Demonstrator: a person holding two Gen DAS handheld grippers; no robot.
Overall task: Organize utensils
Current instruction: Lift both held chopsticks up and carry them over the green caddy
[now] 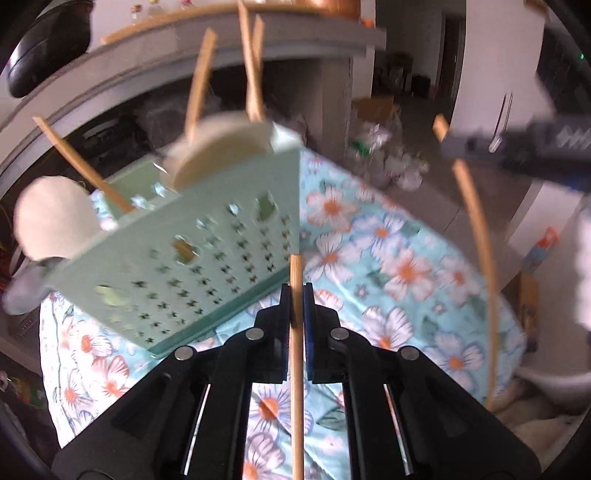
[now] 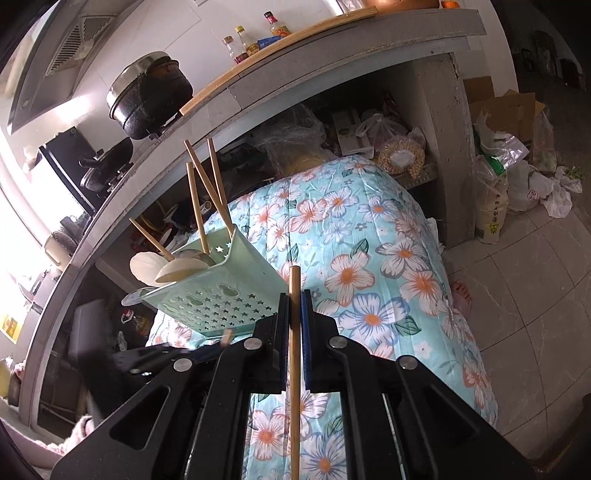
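A pale green perforated utensil basket [image 1: 192,254] stands on the floral cloth; it also shows in the right wrist view [image 2: 221,299]. It holds several chopsticks [image 2: 201,206] and white spoons [image 2: 147,266]. My left gripper [image 1: 296,295] is shut on a wooden chopstick [image 1: 296,369], just right of the basket's near corner. My right gripper [image 2: 294,306] is shut on another chopstick [image 2: 294,369], also beside the basket. In the left wrist view the right gripper [image 1: 517,144] appears at upper right with its long chopstick [image 1: 476,236].
A table covered in a floral cloth [image 2: 369,258]. Behind it a grey counter [image 2: 258,92] with a black pot [image 2: 147,96] and bottles [image 2: 255,33], and cluttered shelves below. Bags and a cardboard box [image 2: 506,122] on the tiled floor at right.
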